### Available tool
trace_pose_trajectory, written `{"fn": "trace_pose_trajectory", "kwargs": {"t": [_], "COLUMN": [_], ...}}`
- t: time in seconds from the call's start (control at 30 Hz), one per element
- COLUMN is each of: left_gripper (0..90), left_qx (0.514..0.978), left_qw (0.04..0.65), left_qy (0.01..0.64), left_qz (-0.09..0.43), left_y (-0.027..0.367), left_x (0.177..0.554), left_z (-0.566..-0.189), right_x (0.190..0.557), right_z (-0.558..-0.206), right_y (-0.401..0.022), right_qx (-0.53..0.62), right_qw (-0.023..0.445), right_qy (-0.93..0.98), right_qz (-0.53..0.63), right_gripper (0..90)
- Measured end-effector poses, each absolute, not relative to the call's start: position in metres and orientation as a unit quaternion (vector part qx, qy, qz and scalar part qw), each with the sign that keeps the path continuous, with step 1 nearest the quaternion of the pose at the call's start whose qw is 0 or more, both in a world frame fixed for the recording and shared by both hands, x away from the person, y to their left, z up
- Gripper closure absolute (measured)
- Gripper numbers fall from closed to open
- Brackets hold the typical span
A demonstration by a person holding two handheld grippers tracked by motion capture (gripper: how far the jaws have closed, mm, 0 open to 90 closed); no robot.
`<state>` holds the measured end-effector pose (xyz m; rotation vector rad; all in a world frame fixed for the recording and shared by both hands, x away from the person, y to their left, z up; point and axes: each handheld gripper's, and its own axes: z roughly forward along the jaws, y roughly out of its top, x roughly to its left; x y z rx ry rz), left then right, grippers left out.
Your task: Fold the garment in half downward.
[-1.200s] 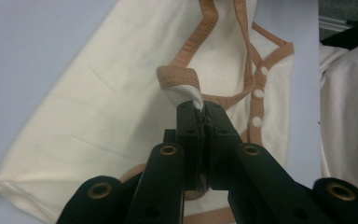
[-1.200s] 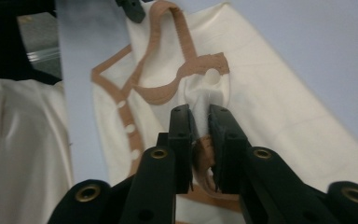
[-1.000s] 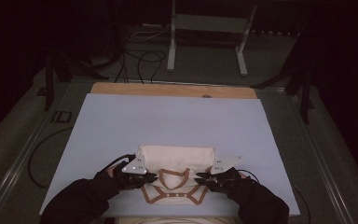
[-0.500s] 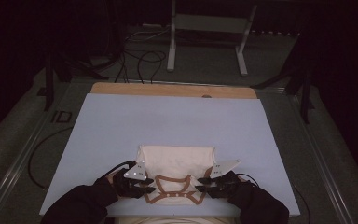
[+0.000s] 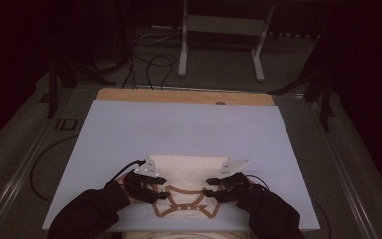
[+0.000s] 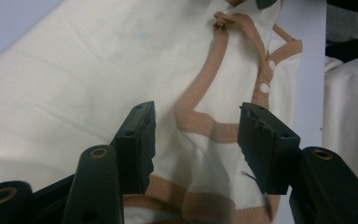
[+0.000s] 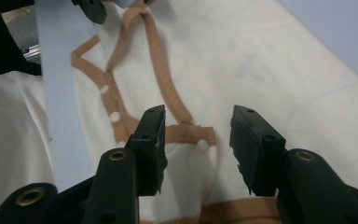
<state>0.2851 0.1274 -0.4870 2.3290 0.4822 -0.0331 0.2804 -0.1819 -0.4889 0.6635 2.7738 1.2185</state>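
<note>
Dark floor with cables and a metal stand (image 5: 221,40) surrounds the table (image 5: 189,129), which has a pale blue top and a wooden strip at its far edge. Most of this blue surface is free; only the near middle is used.

On that near part lies a cream garment (image 5: 186,186) with tan trim (image 6: 205,123) and small white snaps (image 7: 114,116), folded into a compact shape, the trimmed part toward the person and close to the near edge of the table. Some more cream cloth (image 7: 9,154) hangs below this edge by the person.

The left gripper (image 5: 154,186) rests at the left side of the garment and the right gripper (image 5: 218,188) at the right side. Both have just been opening their jaws. In the left gripper view the jaws stand apart over the trim, and the pads do not press on it. In the right gripper view it is the same, the cloth lying flat between the open jaws. So neither claw holds anything now.

I judge that one fold is finished and the cloth was let go. What is left may be another fold or a smoothing, I cannot tell which.

For moving, there is wide room ahead and to both sides. The near edge is tight, so pulling toward the person could drag the garment off the table
</note>
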Motion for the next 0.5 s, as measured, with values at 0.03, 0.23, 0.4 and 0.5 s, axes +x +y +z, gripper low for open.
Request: {"fn": "trace_pose_trajectory", "kwargs": {"t": [0.03, 0.23, 0.4, 0.5], "left_gripper": [51.8, 64.4, 73.3, 77.2], "left_qx": [0.911, 0.918, 0.919, 0.917], "left_qw": [0.368, 0.349, 0.340, 0.340], "left_qy": [0.185, 0.188, 0.198, 0.203], "left_qz": [-0.020, -0.030, -0.035, -0.038], "left_y": [0.125, 0.122, 0.120, 0.121], "left_x": [0.289, 0.295, 0.299, 0.300], "left_z": [-0.491, -0.500, -0.507, -0.510], "right_x": [0.284, 0.290, 0.289, 0.291], "right_z": [-0.493, -0.505, -0.510, -0.510], "right_y": [-0.179, -0.177, -0.175, -0.175], "right_qx": [0.211, 0.222, 0.224, 0.227], "right_qw": [0.014, -0.001, -0.013, -0.014], "right_qy": [0.898, 0.906, 0.911, 0.912], "right_qz": [0.386, 0.361, 0.345, 0.343], "right_gripper": [57.2, 62.3, 65.7, 68.7]}}
